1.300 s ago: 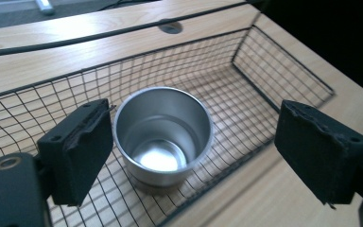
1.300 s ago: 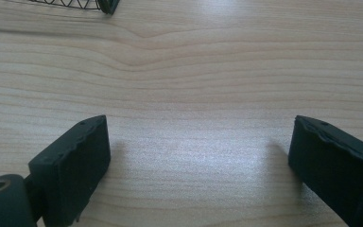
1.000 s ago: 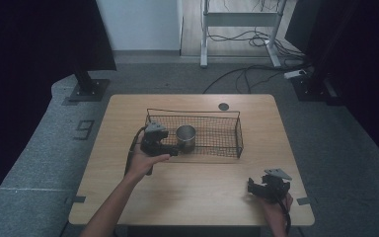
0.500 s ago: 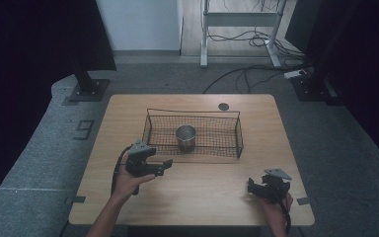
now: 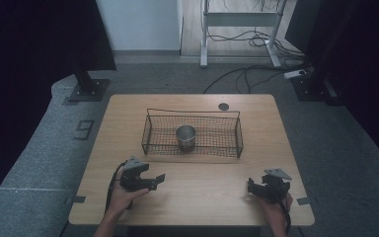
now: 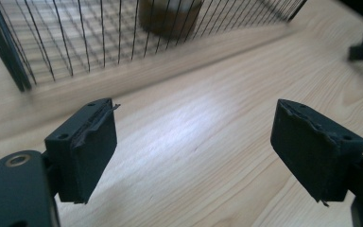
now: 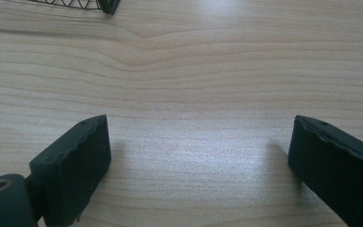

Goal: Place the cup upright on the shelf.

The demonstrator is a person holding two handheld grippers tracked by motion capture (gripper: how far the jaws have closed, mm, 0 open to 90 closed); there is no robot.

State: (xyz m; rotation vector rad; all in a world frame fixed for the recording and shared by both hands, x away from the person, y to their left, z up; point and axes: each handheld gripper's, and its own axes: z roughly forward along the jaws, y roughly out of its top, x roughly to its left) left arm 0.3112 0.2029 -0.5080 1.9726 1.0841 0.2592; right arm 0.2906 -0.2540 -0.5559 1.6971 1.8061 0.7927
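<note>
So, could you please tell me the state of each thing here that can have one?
Cup: upright in the basket, mouth open, touched by neither gripper.
Basket: upright on the table, holding the cup.
Left gripper: open, nothing between its fingers, which have just been closing; near the table's front edge, apart from the basket.
Right gripper: open, nothing between its fingers, over bare table.

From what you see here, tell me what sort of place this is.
Probably a lab or recording studio: a bare wooden table on grey carpet, dark curtains at both sides, and loose cables running across the floor behind it.
</note>
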